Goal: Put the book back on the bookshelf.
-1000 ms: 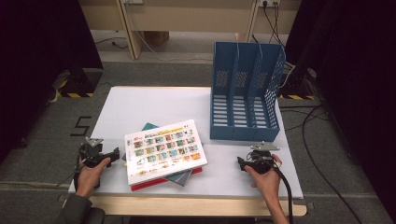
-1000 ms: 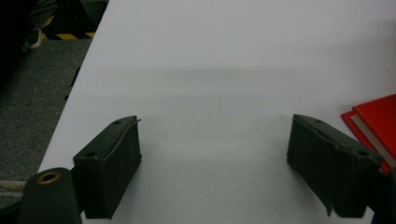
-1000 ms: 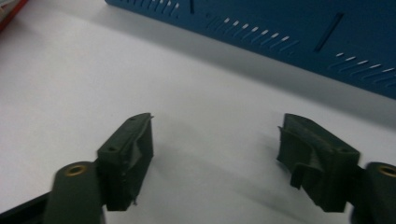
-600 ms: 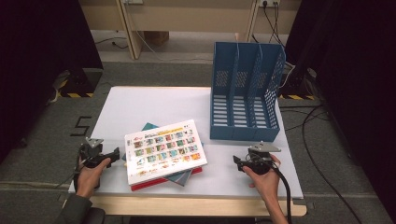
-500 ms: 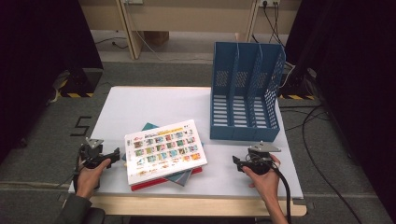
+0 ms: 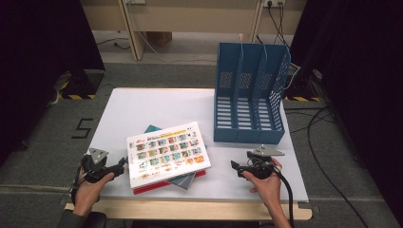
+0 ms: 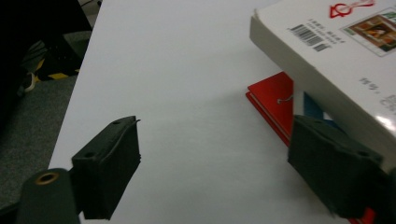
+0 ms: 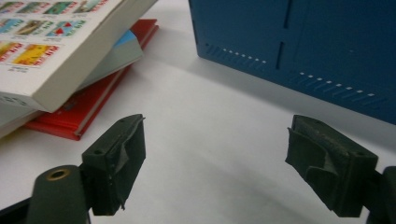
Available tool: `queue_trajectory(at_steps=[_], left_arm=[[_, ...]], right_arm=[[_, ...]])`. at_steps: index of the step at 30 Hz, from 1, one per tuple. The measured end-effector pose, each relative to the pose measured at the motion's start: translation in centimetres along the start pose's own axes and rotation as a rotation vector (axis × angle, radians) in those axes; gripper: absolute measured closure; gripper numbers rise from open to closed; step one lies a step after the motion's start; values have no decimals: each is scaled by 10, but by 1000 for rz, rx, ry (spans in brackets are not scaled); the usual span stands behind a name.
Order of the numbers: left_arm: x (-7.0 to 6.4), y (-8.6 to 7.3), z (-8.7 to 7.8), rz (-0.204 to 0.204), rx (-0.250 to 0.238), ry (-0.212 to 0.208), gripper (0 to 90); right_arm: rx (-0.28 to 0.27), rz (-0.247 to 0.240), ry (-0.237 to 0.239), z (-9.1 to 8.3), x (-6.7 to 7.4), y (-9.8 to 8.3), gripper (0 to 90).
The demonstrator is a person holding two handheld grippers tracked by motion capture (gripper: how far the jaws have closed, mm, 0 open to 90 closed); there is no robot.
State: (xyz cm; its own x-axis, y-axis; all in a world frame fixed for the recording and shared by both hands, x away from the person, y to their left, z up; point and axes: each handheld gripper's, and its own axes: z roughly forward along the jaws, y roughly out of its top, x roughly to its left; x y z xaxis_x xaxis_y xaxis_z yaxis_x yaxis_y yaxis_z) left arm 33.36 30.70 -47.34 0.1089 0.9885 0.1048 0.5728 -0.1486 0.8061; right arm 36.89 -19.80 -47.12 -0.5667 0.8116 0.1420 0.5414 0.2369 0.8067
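High view: a white picture book [image 6: 167, 153] with a grid of small coloured pictures on its cover lies on top of a stack near the front of the white table [image 6: 157, 104]. Under it, a red book [image 6: 157, 186] and a teal book [image 6: 152, 128] show only as slivers of edge and corner. The printing on the cover is too small to read.

Behind and to the right stands a blue file rack [image 6: 249, 95] of perforated plastic with three upright slots.

The left tool [image 6: 119, 166] sits just beside the stack's left edge, its jaws wide apart and gripping nothing; they have just been closing slightly. In the left gripper view, the right-hand jaw overlaps the thick white page block of the picture book [image 7: 336, 51], so contact cannot be judged, and the book's far side is cut off by the frame.

The right tool [image 6: 236, 166] rests near the table's front right, between stack and rack, jaws likewise wide and empty. In the right gripper view its blocky black pads look matte and slightly frayed, with bare table between them.
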Motion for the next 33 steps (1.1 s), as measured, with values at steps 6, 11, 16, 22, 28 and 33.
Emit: queue_trajectory(at_steps=[6,11,16,22,28,33], left_arm=[[-6,3,-3,-30,17,-76,192],[-14,5,-6,30,12,-39,236],[-20,7,-9,47,5,-39,339],[-24,13,-7,59,0,-39,398],[-32,19,-1,92,-5,-51,440],[-25,19,2,77,-8,-45,242]], right_arm=[[-26,23,63,1,8,2,248],[-53,48,104,2,13,5,271],[-69,78,171,5,25,7,271],[-59,74,218,11,35,10,270],[-30,109,265,24,42,11,259],[1,154,316,41,47,15,255]])
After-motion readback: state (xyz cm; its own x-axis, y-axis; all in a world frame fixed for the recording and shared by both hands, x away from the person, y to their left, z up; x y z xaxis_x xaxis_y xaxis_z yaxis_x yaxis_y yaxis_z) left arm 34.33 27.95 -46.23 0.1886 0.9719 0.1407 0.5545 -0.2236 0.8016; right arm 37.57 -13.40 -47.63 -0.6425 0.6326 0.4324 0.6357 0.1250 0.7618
